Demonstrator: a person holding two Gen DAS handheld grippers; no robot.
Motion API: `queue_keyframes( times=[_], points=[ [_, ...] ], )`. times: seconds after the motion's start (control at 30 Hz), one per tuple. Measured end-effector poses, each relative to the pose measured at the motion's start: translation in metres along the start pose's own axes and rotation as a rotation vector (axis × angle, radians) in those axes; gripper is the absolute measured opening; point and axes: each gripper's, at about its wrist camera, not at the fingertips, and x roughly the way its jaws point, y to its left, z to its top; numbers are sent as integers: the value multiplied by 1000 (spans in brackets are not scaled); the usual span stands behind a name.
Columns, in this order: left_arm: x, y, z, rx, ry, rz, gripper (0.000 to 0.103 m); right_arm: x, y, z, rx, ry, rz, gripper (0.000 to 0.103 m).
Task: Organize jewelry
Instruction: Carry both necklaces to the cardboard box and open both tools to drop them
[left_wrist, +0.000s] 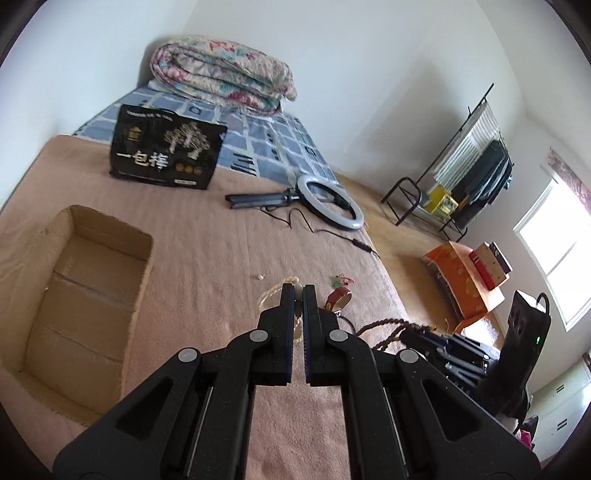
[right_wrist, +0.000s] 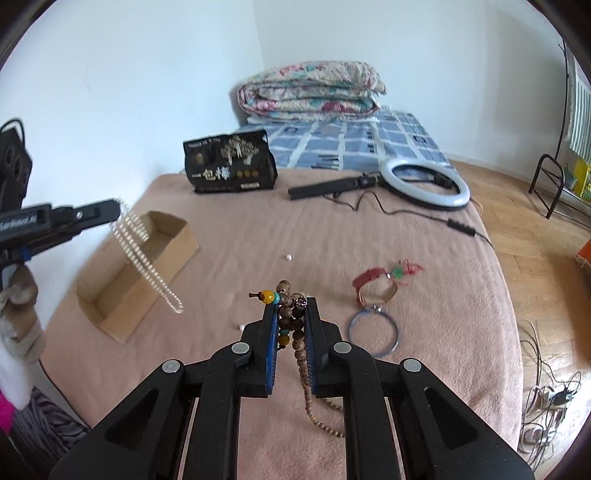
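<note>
Fingers (right_wrist: 266, 321) of both grippers hold necklaces, pearl strand (right_wrist: 146, 254) and wooden beads (right_wrist: 295, 325); cardboard box (right_wrist: 122, 314) looks empty, bracelets (right_wrist: 376, 291) remain on bed.

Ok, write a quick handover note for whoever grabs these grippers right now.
Left gripper: jaws shut on the pearl necklace, which dangles beside the cardboard box.
Right gripper: jaws shut on the wooden bead strand, lifted above the blanket.
Done: nothing visible in the box.
Left: both strands, the red bracelet, blue ring, loose pearls.
</note>
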Motion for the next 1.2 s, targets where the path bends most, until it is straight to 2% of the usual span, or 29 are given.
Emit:
queue_keyframes(
  times=[0.37,0.53,0.73,1.2],
  points=[
    [-42,48,11,-49,-71,72,2,-27,41,46,-52,-83,59,11],
    [-54,71,12,-58,-102,138,2,-35,70,74,-96,-125,101,11],
    [-65,100,8,-101,-106,185,2,-33,110,100,-164,-158,148,11],
    [-75,162,-10,-209,-63,266,2,1,182,137,-252,-158,239,11]
  ],
)
